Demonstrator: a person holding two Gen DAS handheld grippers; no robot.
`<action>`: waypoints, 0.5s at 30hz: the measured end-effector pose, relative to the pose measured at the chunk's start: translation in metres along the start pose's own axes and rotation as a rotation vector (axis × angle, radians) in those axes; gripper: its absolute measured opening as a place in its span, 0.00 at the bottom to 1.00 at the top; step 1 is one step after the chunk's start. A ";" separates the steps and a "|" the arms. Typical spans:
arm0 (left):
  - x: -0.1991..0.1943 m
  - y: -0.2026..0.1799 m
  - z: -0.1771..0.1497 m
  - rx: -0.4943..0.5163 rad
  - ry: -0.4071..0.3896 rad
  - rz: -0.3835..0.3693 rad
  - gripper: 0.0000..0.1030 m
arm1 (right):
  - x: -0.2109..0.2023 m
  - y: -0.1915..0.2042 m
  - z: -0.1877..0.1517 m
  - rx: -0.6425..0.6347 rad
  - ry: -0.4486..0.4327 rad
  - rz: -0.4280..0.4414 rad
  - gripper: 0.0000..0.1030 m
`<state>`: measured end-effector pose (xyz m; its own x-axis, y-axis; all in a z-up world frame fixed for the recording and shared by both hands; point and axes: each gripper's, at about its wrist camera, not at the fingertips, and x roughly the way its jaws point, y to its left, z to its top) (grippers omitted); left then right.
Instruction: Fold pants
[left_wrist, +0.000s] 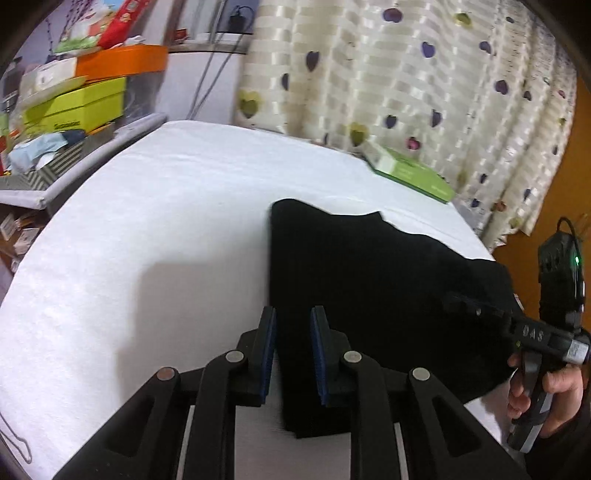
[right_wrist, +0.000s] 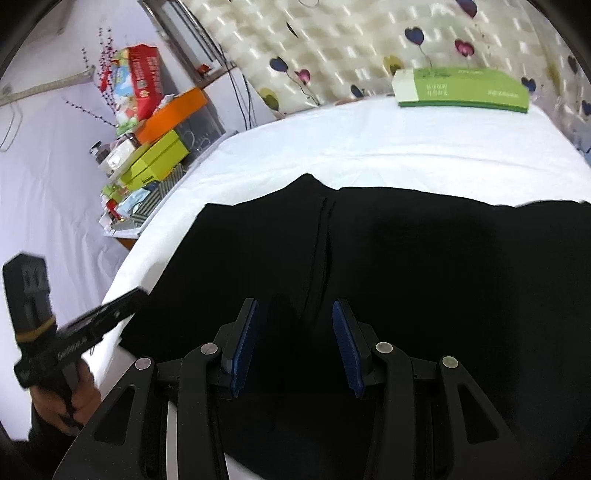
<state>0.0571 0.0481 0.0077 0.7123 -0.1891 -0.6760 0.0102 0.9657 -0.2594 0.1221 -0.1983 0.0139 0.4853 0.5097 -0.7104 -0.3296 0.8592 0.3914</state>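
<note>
Black pants (left_wrist: 369, 280) lie flat on the white table (left_wrist: 147, 229), folded into a broad dark slab. In the left wrist view my left gripper (left_wrist: 293, 325) hovers open over the pants' left edge, nothing between its blue pads. My right gripper (left_wrist: 465, 302) shows at the far right, held by a hand (left_wrist: 546, 391), its tip over the pants. In the right wrist view my right gripper (right_wrist: 295, 321) stands open above the pants (right_wrist: 424, 277), close to a seam. The left gripper (right_wrist: 110, 310) enters from the left, at the pants' edge.
A green and white box (left_wrist: 413, 171) lies at the table's far side by a heart-patterned curtain (left_wrist: 424, 74). Stacked orange and lime boxes (left_wrist: 92, 88) crowd a shelf on the left. A black device with a green light (left_wrist: 561, 258) stands at the right.
</note>
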 end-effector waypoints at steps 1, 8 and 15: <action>0.003 0.001 -0.001 -0.003 0.006 0.005 0.20 | 0.004 -0.001 0.004 0.000 -0.002 -0.003 0.42; 0.006 0.001 -0.005 -0.007 0.027 -0.003 0.21 | 0.017 -0.009 0.016 0.102 0.027 0.065 0.42; 0.010 0.002 -0.004 -0.007 0.046 -0.012 0.24 | 0.017 -0.002 0.009 0.113 0.071 0.138 0.36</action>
<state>0.0616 0.0471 -0.0021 0.6788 -0.2088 -0.7041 0.0131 0.9620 -0.2726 0.1379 -0.1905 0.0061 0.3819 0.6220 -0.6836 -0.2938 0.7830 0.5483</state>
